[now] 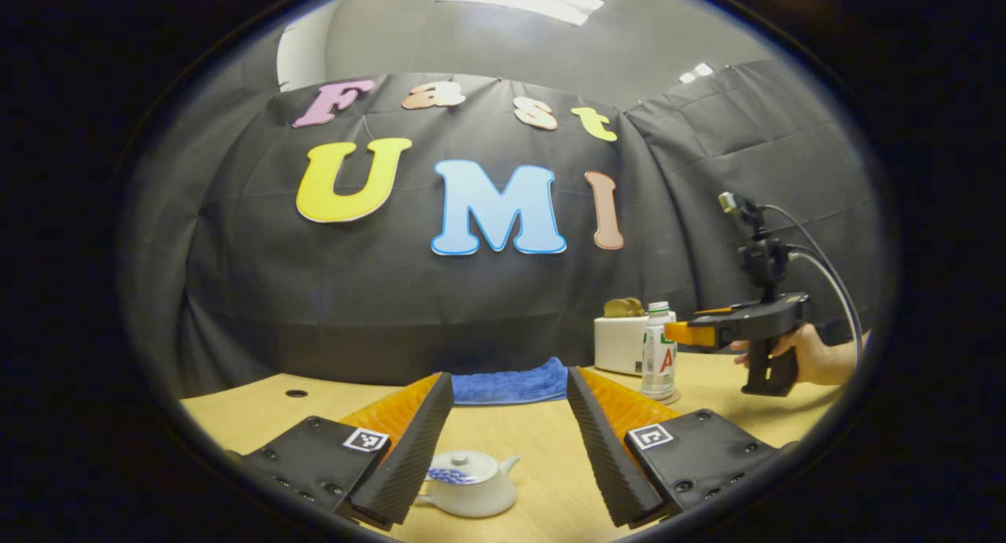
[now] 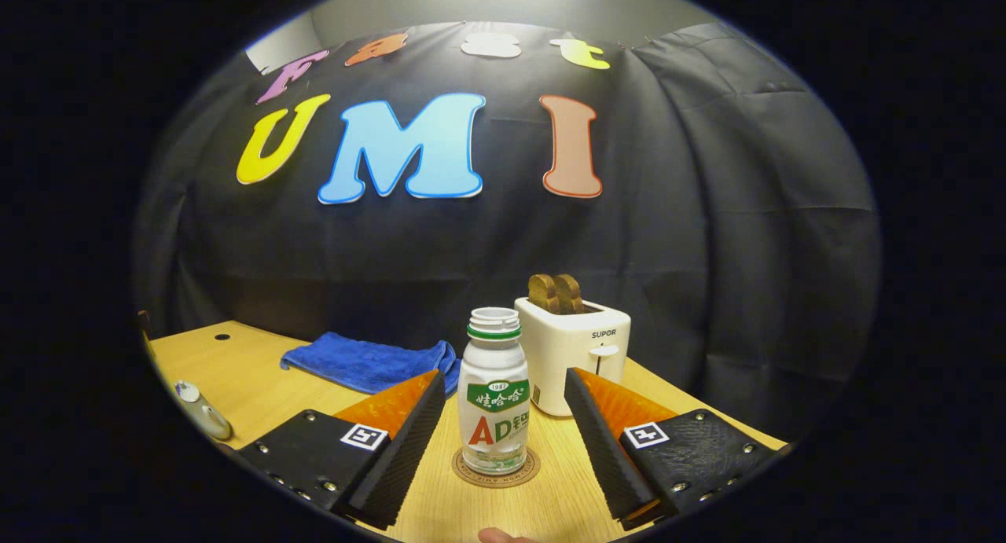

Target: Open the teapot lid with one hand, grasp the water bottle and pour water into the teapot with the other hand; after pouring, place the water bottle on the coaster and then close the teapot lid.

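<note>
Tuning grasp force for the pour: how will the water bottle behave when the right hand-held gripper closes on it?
The water bottle is tall and narrow, standing on a coaster, so a low push could tip it. Its body looks like thin plastic and may flex under squeeze. The neck appears uncapped, so tilting could spill. The right hand-held gripper is open, straddling it.

Both views low over table (image 1: 542,464), facing wall — sharing bottle (image 2: 493,394).

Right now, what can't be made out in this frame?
- Teapot, left gripper view: its handle side is hidden behind a finger of the left gripper.
- Water bottle, right gripper view: water level unreadable behind its label.
- Small object, right gripper view: at the edge, too distorted to identify.
</note>
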Demonstrator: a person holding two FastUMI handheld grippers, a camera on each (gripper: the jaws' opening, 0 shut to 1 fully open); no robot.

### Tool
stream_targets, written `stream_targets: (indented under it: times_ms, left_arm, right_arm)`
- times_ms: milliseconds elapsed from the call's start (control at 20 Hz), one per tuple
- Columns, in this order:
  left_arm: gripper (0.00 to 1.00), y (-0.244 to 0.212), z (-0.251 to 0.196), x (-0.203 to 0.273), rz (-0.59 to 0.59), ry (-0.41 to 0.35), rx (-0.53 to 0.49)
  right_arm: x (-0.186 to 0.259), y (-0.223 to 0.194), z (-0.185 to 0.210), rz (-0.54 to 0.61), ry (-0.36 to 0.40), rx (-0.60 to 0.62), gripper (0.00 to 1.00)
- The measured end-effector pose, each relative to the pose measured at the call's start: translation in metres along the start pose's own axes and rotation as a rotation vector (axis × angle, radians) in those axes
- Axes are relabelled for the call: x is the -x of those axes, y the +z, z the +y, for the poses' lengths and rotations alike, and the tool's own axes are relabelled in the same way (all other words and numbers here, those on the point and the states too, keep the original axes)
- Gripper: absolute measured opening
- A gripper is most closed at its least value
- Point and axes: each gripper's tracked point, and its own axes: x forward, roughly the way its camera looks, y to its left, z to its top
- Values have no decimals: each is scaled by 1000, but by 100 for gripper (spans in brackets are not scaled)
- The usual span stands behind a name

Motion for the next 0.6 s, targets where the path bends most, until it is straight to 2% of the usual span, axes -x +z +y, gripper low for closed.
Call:
stream_targets:
  times_ms: [150, 300, 350, 400, 600]
  left_arm:
    - [99, -8, -13, 7, 40, -9, 42]
    - [99, -19, -21, 24, 101, 61, 63]
    - [99, -19, -26, 31, 119, 85, 59]
    - [99, -19, -32, 38, 131, 104, 58]
    - [99, -14, -62, 63, 119, 146, 75]
  right_arm:
    - [54, 6, 6, -8, -11, 15, 95]
    - [102, 10, 34, -53, 48, 15, 95]
    - [116, 4, 42, -47, 59, 5, 93]
    - [128, -1, 51, -35, 72, -7, 95]
    - [163, -39, 79, 50, 94, -47, 95]
